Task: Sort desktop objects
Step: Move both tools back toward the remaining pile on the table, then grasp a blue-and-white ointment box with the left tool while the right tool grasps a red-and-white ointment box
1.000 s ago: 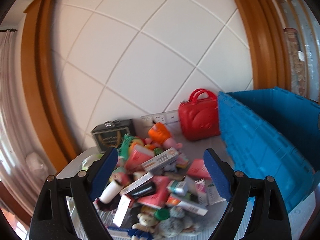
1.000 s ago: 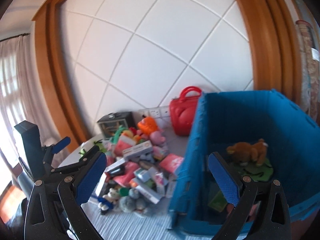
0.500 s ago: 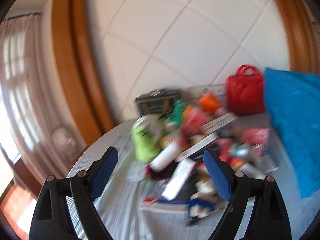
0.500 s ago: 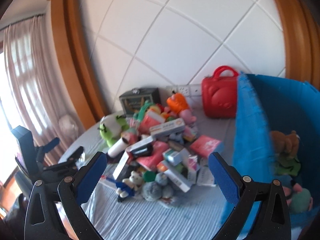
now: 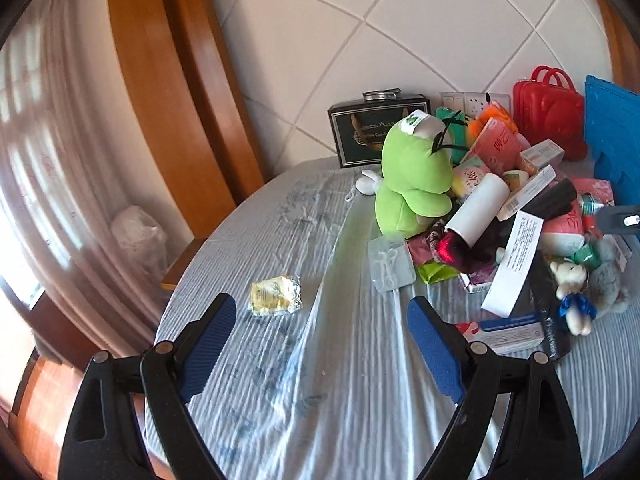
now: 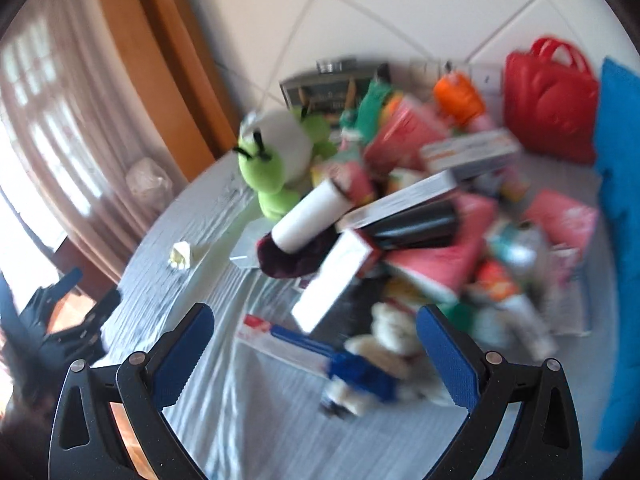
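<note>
A heap of boxes, tubes and soft toys covers the round table (image 5: pixel 320 392). A green plush frog (image 5: pixel 412 176) sits at its left side, beside a white tube (image 5: pixel 478 210). A small yellow packet (image 5: pixel 275 295) lies alone just ahead of my left gripper (image 5: pixel 320 344), which is open and empty above the cloth. My right gripper (image 6: pixel 316 352) is open and empty, low over the heap near a small white teddy with a blue bow (image 6: pixel 384 356). The frog (image 6: pixel 276 160), white tube (image 6: pixel 310 216) and packet (image 6: pixel 181 255) also show in the blurred right wrist view.
A blue crate (image 5: pixel 612 136) stands at the right, also in the right wrist view (image 6: pixel 620 240). A red case (image 5: pixel 550 112) and a black box (image 5: pixel 372 130) stand against the tiled wall. The table edge curves at the left, with a curtain beyond.
Both grippers have swung left, away from the blue crate, and come lower toward the table. The yellow packet has come into view. Both stay open.
</note>
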A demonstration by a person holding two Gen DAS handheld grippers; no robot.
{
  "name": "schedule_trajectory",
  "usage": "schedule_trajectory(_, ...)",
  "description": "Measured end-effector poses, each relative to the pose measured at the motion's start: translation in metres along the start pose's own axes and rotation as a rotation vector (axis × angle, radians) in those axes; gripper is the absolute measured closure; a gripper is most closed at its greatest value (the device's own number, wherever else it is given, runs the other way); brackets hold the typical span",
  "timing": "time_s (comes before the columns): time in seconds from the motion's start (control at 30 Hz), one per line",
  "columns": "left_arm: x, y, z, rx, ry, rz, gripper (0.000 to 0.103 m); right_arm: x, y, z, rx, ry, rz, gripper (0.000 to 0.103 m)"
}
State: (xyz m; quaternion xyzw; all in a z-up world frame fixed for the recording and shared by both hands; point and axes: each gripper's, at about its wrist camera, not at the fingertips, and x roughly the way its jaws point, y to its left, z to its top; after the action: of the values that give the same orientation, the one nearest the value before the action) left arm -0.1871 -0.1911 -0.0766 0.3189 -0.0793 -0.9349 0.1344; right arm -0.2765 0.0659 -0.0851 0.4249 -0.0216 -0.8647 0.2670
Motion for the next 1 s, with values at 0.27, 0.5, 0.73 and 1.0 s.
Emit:
schedule_trajectory(0.27, 0.04, 0.028, 0.005, 0.078, 0.001, -0.089, 0.015, 0.131, 0.012, -0.012, 0.222, 0.162, -0.13, 0.024)
schedule_trajectory(0.5, 0.065, -0.003, -0.003, 0.22, 0.018, -0.265, 0.015, 0.166, 0.0, -0.005, 0.204, 0.118, -0.228, 0.05)
schedule_trajectory(0.73, 0.083, -0.071, -0.018, 0.551, -0.005, -0.631, 0.04, 0.129, -0.024, -0.002, 0.181, 0.08, -0.106, 0.057)
schedule_trajectory(1.0, 0.121, -0.136, -0.029, 0.873, 0.075, -0.935, 0.047, 0.036, -0.059, -0.001, 0.213, -0.019, -0.103, 0.074)
